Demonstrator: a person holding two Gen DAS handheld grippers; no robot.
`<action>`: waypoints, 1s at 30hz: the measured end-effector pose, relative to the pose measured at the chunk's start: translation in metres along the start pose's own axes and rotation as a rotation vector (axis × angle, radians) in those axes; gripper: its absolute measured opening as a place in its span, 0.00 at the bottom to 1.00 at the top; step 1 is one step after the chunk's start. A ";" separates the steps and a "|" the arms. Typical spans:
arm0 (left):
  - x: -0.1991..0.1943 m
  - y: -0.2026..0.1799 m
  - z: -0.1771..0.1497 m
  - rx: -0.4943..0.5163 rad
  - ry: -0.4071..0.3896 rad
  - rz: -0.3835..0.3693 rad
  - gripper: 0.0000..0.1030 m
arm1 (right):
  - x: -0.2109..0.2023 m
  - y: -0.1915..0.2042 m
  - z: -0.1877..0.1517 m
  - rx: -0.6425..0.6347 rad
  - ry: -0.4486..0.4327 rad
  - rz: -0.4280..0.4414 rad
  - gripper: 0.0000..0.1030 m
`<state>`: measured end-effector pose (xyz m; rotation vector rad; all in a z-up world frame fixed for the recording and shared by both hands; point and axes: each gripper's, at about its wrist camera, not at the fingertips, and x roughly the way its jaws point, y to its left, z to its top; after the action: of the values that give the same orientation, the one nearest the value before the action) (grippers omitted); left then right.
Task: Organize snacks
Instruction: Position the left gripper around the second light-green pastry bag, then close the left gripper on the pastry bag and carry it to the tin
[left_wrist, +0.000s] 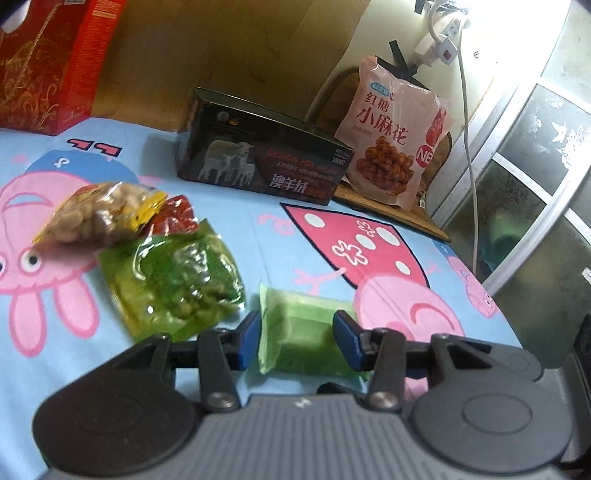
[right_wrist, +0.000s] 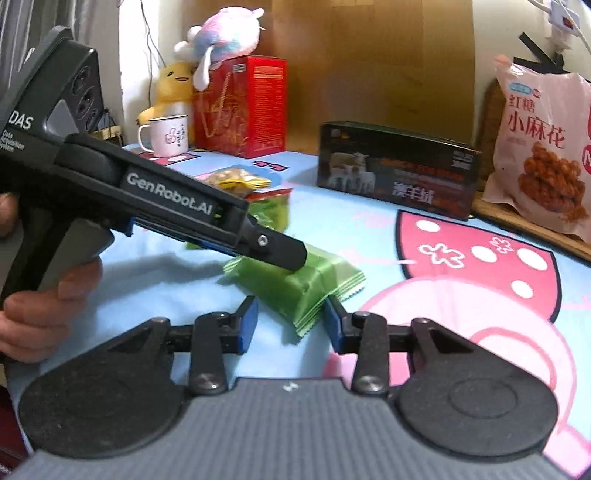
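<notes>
Left wrist: open left tool (left_wrist: 297, 334) astride green packet (left_wrist: 306, 339), bare sheet (left_wrist: 258, 229) beyond.

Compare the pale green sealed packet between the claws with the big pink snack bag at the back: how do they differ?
The pale green opaque foil packet is small and plain; the big pink plastic snack bag is far larger, printed with Chinese text and a picture of fried twists. The packet lies flat on the blue cartoon sheet; the bag stands upright at the back. Both look sealed.

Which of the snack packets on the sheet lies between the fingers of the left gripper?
The pale green opaque packet, alone between the open left gripper. The clear green bag and yellow nut bag lie farther left.
</notes>
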<state>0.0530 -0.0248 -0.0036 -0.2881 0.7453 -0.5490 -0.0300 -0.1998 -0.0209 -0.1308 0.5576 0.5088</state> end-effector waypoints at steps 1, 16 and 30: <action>0.000 0.001 -0.001 -0.001 -0.005 -0.004 0.43 | 0.000 0.002 0.000 -0.003 0.000 -0.006 0.43; -0.003 -0.004 0.000 0.029 -0.036 -0.010 0.41 | 0.002 -0.005 0.001 0.067 -0.031 -0.034 0.26; -0.003 0.000 0.045 0.000 -0.100 -0.037 0.41 | 0.004 -0.012 0.029 0.056 -0.181 -0.049 0.24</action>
<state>0.0831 -0.0207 0.0293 -0.3271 0.6444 -0.5655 -0.0069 -0.2014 0.0010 -0.0443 0.3906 0.4521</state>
